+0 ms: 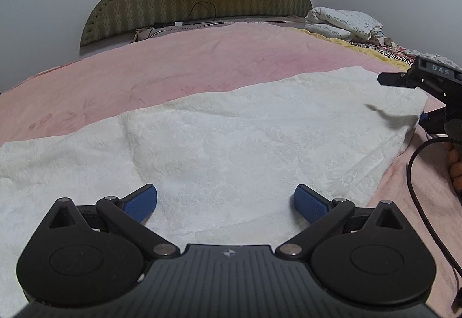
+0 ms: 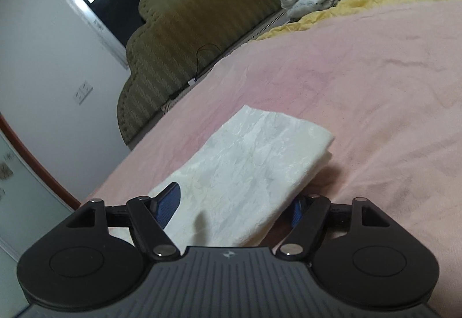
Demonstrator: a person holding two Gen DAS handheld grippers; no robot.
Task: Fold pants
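Pants [image 1: 231,139] lie folded flat on the bed [image 1: 173,67], near its front edge. Your left gripper [image 1: 225,204] hovers above them, fingers wide and empty. Your right gripper [image 2: 235,207] straddles their end, fingers wide, not pinching, placed for a further fold.

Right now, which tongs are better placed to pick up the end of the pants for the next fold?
Right. The right tongs already straddle the end of the white pants; the left tongs stand open above the cloth's middle.

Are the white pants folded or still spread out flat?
Folded: the white pants lie on the pink blanket as a compact rectangle, with stacked layers showing at the far corner.
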